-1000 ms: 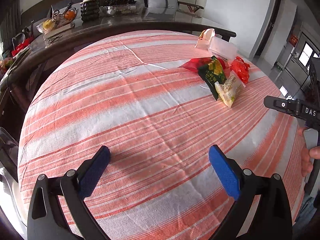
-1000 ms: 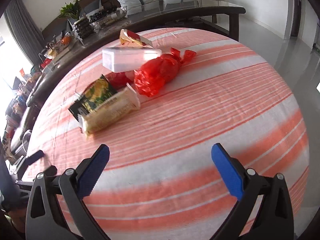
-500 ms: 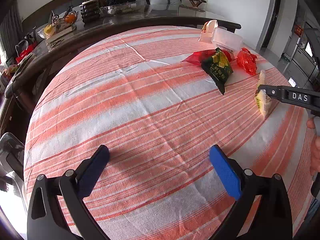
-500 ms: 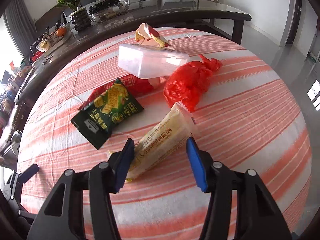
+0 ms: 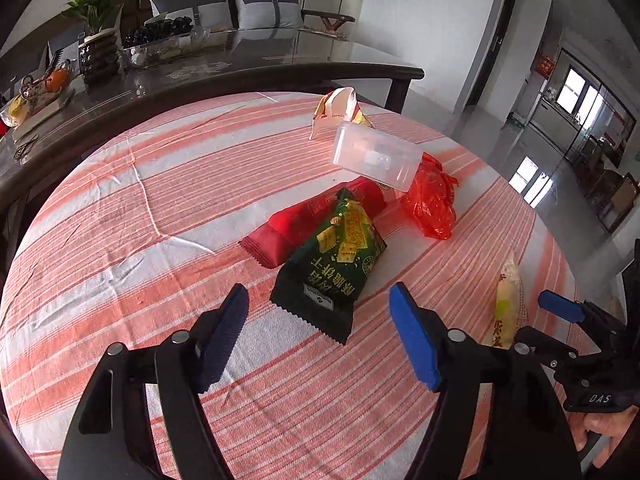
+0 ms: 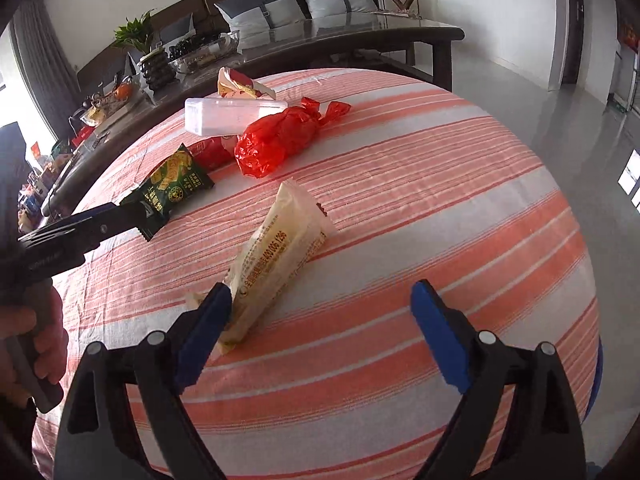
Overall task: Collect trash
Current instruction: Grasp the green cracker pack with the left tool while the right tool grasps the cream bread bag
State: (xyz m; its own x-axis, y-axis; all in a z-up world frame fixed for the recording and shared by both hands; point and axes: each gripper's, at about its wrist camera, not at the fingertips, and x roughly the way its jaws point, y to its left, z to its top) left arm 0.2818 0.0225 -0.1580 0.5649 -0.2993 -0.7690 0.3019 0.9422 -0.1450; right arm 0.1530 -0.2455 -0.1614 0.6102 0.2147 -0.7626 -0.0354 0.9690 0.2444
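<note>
Step in hand: picking wrappers off the striped surface (image 5: 120,208). The left tool (image 5: 320,332), jaws just narrowed and empty, faces the green packet (image 5: 336,256). The right tool (image 6: 320,332), jaws just reopened, grips nothing; its left pad touches the pale wrapper (image 6: 276,256). That wrapper lies nearest the green packet, long axis pointing away from the tool. Next: centre, then close.

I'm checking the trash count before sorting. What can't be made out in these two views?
- Red packet: its near end lies under the green cracker bag, left wrist view.
- Clear plastic box: contents unreadable, both views.
- Pale wrapper: near end hidden behind the right hand-held gripper.
</note>
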